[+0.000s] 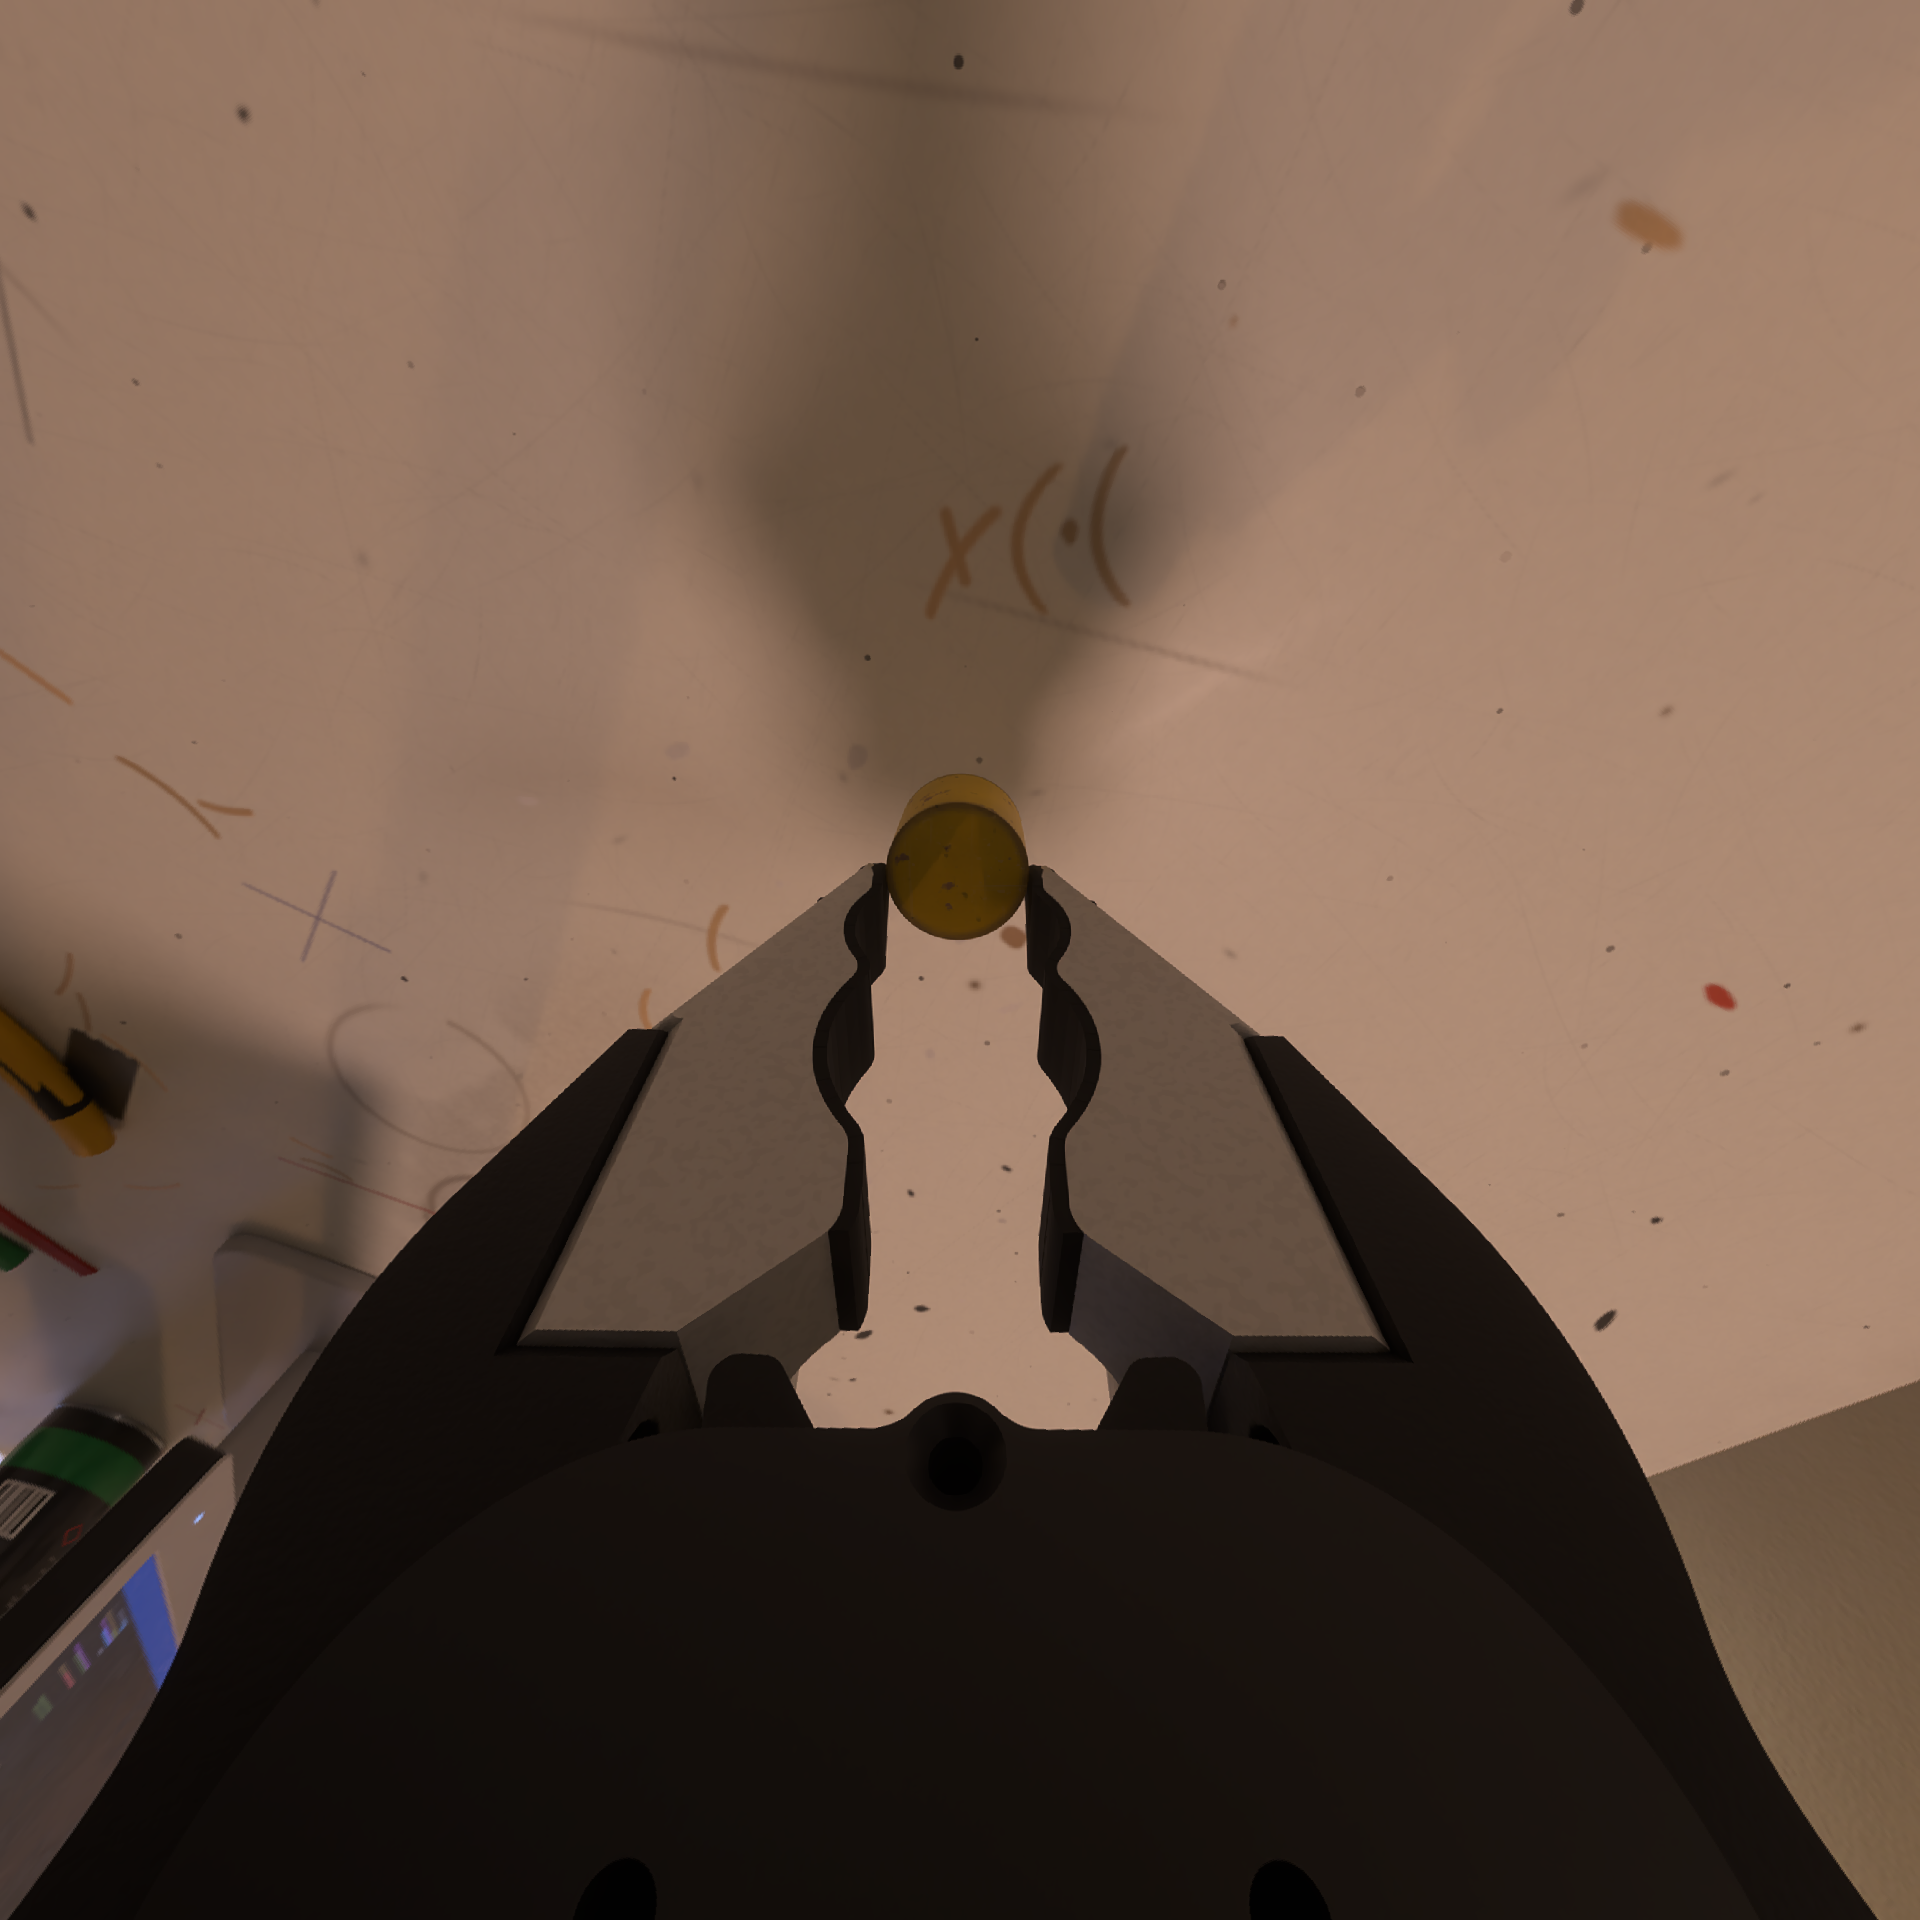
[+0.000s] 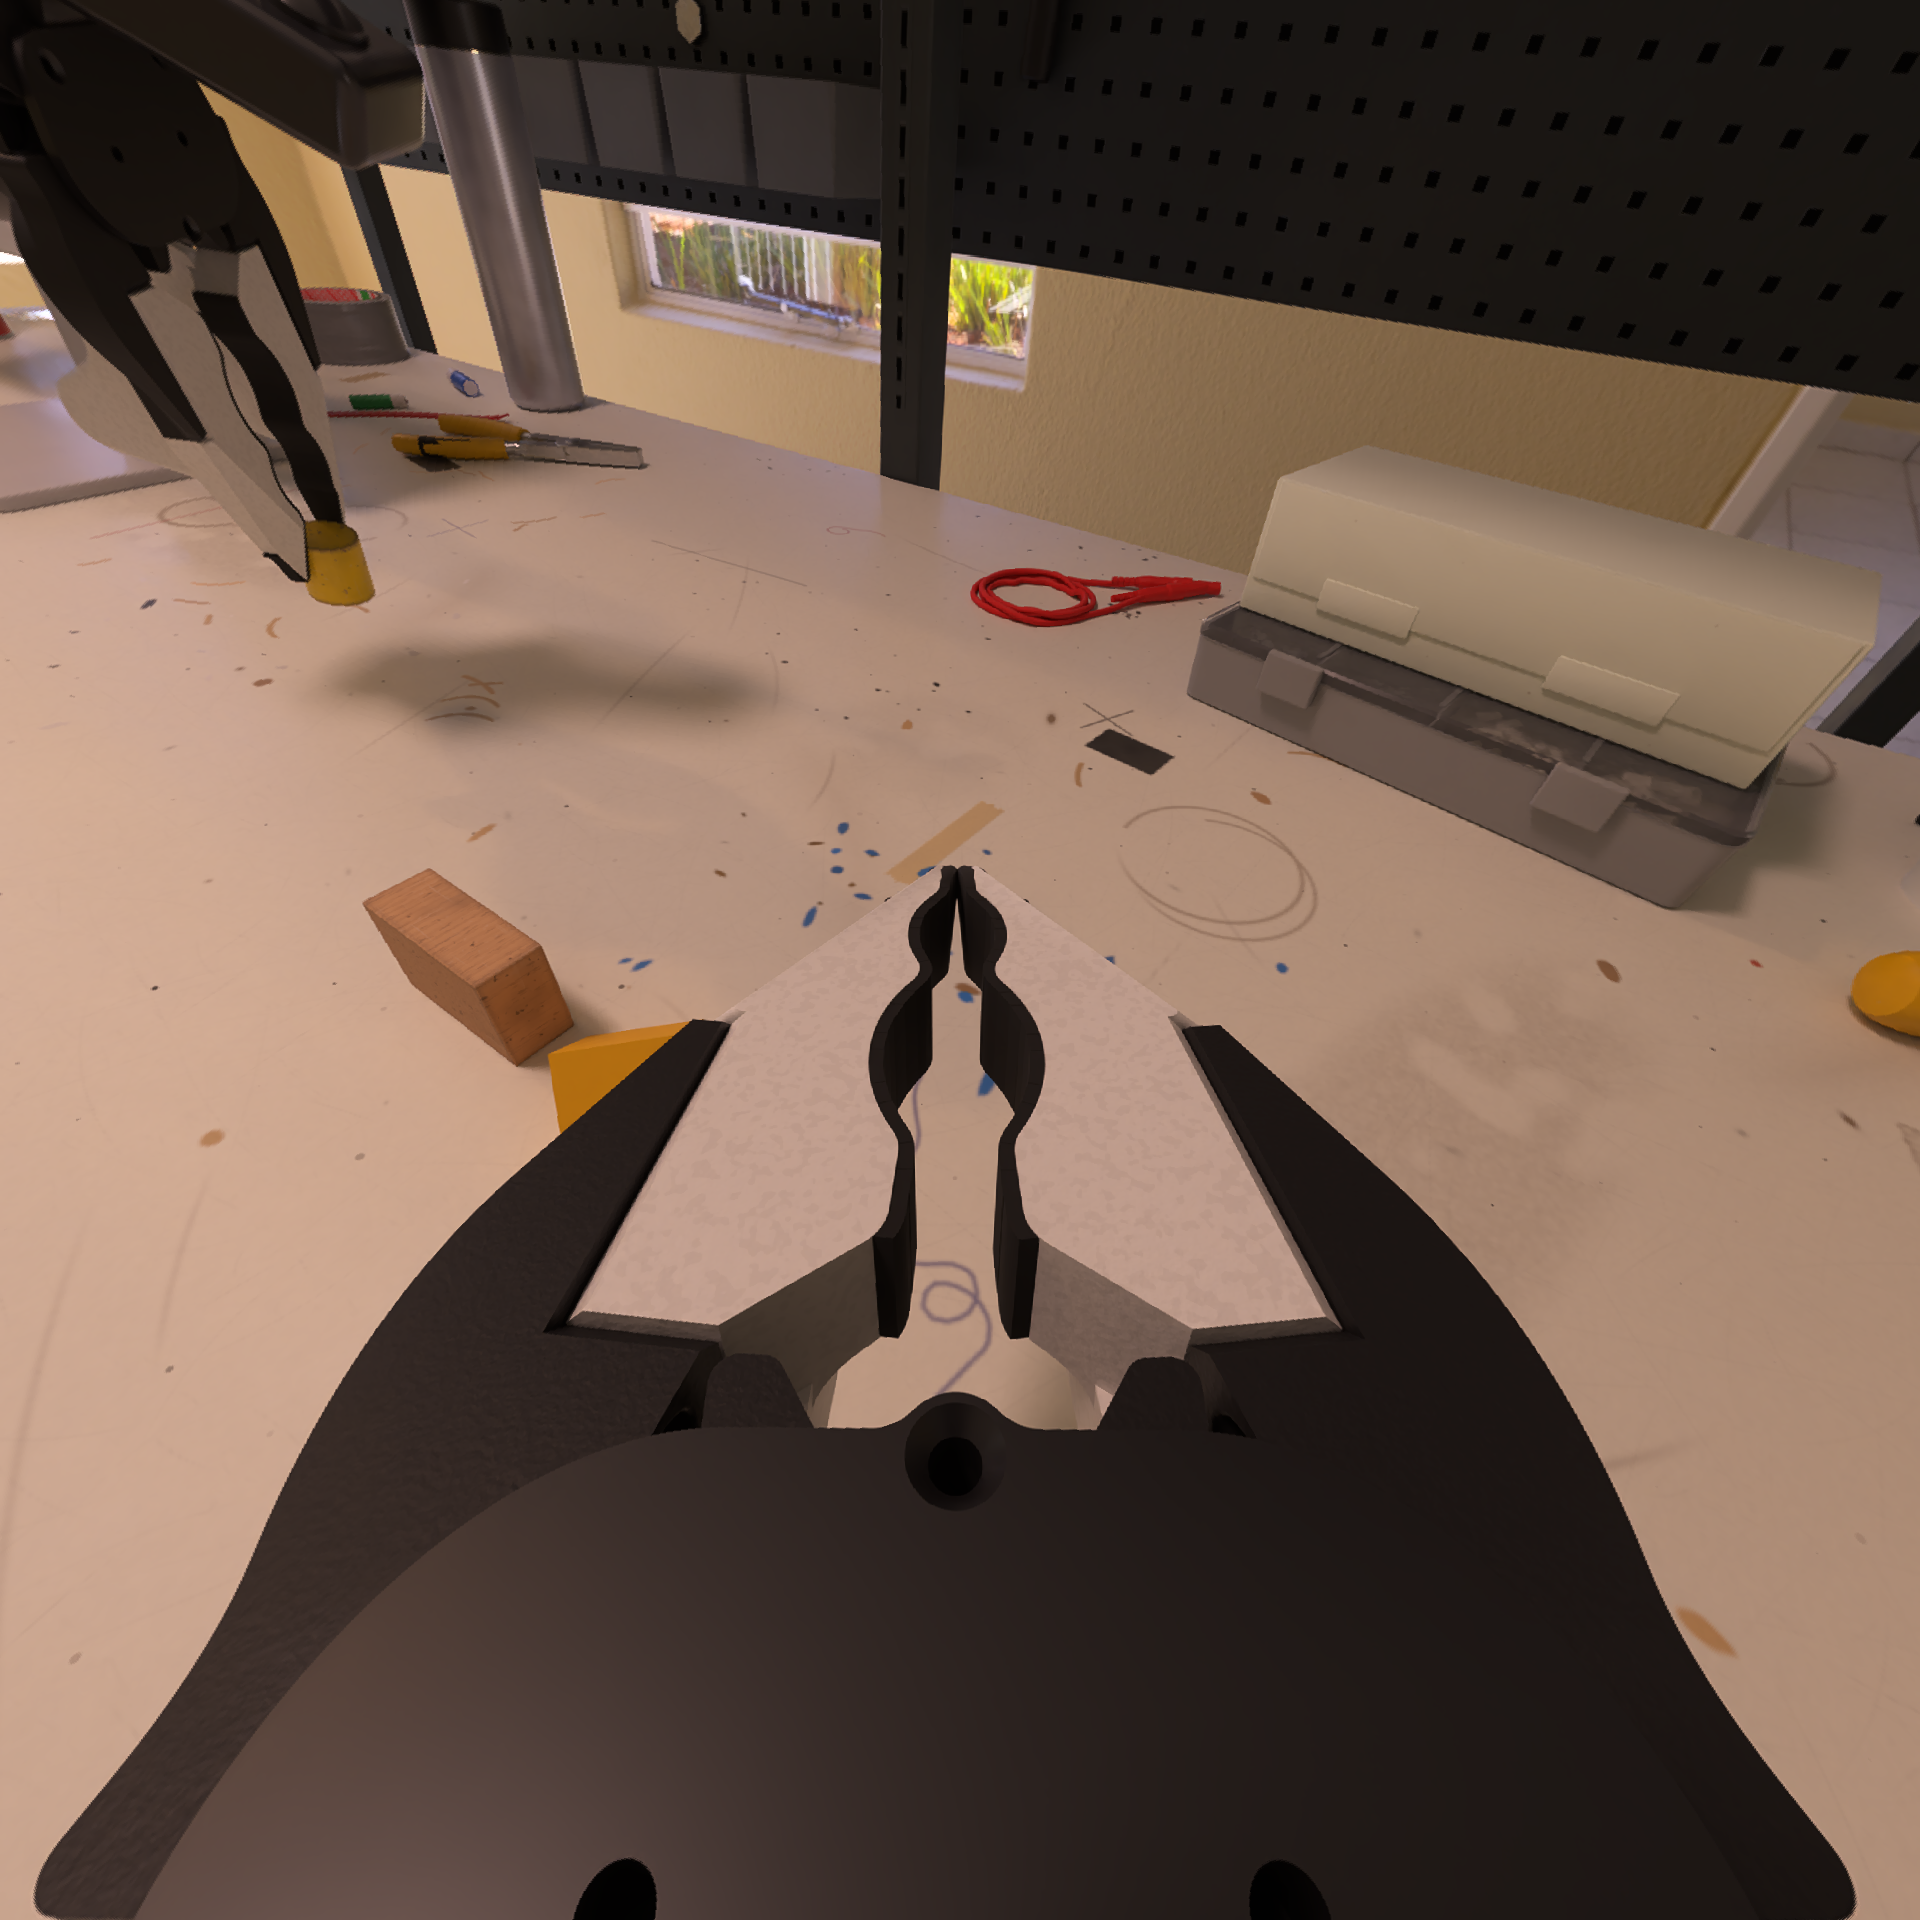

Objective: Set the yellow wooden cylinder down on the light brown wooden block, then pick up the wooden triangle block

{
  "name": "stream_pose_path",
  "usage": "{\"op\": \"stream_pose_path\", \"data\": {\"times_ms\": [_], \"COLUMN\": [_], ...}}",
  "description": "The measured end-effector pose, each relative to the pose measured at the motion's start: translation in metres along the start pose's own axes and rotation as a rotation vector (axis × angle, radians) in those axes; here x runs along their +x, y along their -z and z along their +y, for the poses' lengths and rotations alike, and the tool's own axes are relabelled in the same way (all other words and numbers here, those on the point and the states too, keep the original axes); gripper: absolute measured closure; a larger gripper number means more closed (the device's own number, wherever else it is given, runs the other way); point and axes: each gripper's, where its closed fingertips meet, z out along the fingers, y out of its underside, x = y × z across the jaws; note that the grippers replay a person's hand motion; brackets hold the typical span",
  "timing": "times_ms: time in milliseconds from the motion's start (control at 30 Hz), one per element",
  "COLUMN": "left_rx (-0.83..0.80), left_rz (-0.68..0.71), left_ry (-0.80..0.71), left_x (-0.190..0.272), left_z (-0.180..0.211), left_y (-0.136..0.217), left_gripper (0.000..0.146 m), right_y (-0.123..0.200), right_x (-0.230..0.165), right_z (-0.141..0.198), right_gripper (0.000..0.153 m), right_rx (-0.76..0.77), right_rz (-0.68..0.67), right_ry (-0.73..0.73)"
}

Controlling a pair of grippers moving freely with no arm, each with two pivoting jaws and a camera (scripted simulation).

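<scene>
My left gripper [image 1: 957, 878] is shut on the yellow wooden cylinder [image 1: 957, 868] at its fingertips and holds it above the table, pointing down. In the right wrist view the same gripper [image 2: 312, 556] hangs at the far left with the cylinder [image 2: 339, 566] clear of the table, its shadow below. The light brown wooden block [image 2: 473, 961] lies on the table left of my right gripper [image 2: 957, 875], which is shut and empty. An orange-yellow block [image 2: 597, 1070], likely the triangle, shows partly behind my right gripper's left finger.
A grey and cream toolbox [image 2: 1538, 665] stands at the right. A red cord [image 2: 1070, 595] lies at the back. Yellow-handled tools [image 2: 499, 445] and a metal post [image 2: 509, 239] are at the back left. A yellow object [image 2: 1891, 992] sits at the right edge. A pegboard hangs above.
</scene>
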Motion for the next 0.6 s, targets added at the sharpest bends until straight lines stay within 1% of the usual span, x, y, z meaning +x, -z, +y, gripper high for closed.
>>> {"op": "stream_pose_path", "data": {"times_ms": [100, 167, 400, 500, 600], "left_rx": [0.016, 0.052, 0.323, 0.407, 0.432], "left_rz": [-0.008, -0.014, -0.059, -0.069, -0.064], "left_ry": [-0.003, -0.003, 0.006, -0.031, -0.118], "left_x": [0.000, 0.000, -0.001, 0.012, 0.040], "left_z": [0.000, -0.003, -0.036, -0.054, -0.071], "left_y": [0.012, 0.028, 0.106, 0.129, 0.138], "left_gripper": [0.120, 0.120, 0.120, 0.120, 0.120], "right_y": [0.000, 0.000, -0.001, -0.001, -0.001], "right_x": [0.000, 0.000, 0.000, 0.000, 0.000], "right_z": [0.000, 0.000, 0.001, 0.001, 0.001], "right_gripper": [0.153, 0.153, 0.153, 0.153, 0.153], "right_rx": [-0.001, -0.001, -0.004, -0.003, -0.003], "right_rz": [0.000, 0.000, -0.001, 0.000, -0.001], "right_ry": [-0.001, -0.001, -0.001, -0.001, -0.002]}}
